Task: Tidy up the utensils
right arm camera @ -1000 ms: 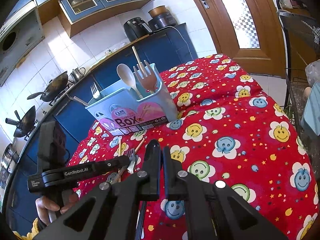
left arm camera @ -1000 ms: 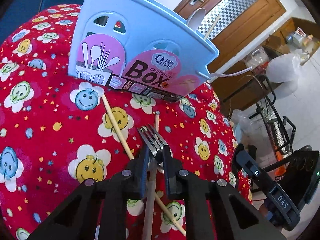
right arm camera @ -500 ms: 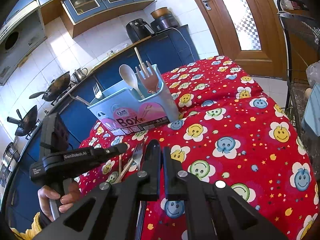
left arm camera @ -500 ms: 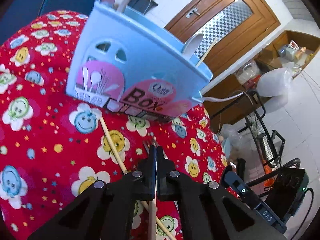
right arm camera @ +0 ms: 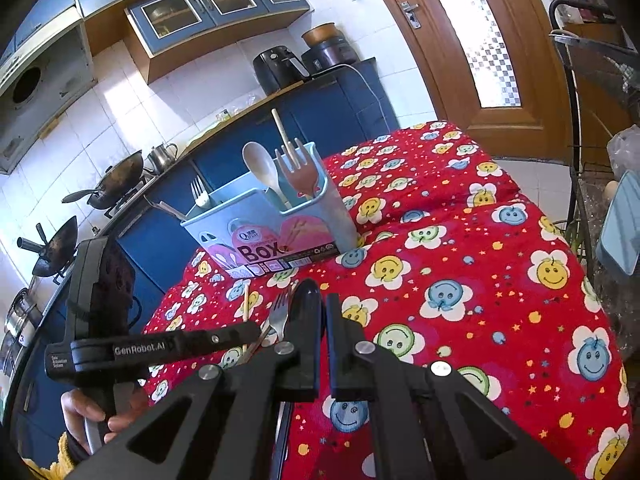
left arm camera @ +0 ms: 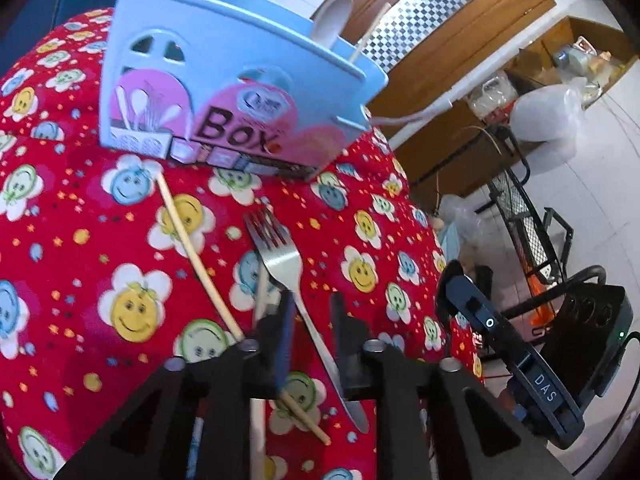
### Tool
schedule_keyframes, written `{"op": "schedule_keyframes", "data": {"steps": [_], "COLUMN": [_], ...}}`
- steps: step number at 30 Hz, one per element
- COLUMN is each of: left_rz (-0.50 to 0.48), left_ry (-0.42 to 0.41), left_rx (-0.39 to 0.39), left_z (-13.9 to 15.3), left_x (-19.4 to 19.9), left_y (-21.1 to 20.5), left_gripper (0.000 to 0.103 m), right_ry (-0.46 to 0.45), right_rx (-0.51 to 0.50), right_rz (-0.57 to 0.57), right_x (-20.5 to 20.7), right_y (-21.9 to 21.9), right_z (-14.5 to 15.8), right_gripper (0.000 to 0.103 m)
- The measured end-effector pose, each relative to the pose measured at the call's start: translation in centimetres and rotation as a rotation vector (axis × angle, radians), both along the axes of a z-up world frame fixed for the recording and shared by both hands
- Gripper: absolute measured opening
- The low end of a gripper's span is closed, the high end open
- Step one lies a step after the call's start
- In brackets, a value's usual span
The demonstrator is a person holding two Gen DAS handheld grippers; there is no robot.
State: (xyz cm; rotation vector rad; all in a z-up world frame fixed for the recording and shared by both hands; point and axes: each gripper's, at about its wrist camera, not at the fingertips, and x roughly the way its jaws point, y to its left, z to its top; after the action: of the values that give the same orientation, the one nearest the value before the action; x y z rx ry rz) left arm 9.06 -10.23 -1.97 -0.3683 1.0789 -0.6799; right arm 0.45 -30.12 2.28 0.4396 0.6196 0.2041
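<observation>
Fingers of left gripper (left arm camera: 310, 312) spread, just opened; fork (left arm camera: 280, 256) handle lies loose between them, long axis toward far holder (left arm camera: 224, 80). Right gripper (right arm camera: 323, 312) pressed together, empty.

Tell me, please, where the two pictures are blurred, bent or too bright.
Left wrist view: utensil box label slightly blurred, steel fork sharper, fisheye bends the door. Right wrist view: sharper overall, door glass washed out, cabinets curved, corners black.

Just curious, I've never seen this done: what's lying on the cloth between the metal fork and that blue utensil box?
Nothing but bare red smiley tablecloth separates the fork from the blue box, shown best in the left wrist view. A chopstick lies off to the side.
</observation>
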Motion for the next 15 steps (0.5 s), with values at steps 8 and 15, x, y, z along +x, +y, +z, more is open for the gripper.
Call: {"op": "schedule_keyframes", "data": {"steps": [8,15], "left_rz": [0.042,0.080], "left_ry": [0.004,0.004], "left_rx": [0.025,-0.029], "left_z": [-1.0,-1.5], "left_x": [0.4,2.3], "left_y": [-0.4,-0.6], "left_gripper": [0.036,0.035], "right_ry": [-0.011,-0.011], "right_rx": [0.006,0.007], "right_rz": [-0.005,-0.006], "right_x": [-0.4,-0.5], "right_y": [-0.5,-0.5], "right_z": [0.1,0.0], "right_gripper": [0.004,0.004]}}
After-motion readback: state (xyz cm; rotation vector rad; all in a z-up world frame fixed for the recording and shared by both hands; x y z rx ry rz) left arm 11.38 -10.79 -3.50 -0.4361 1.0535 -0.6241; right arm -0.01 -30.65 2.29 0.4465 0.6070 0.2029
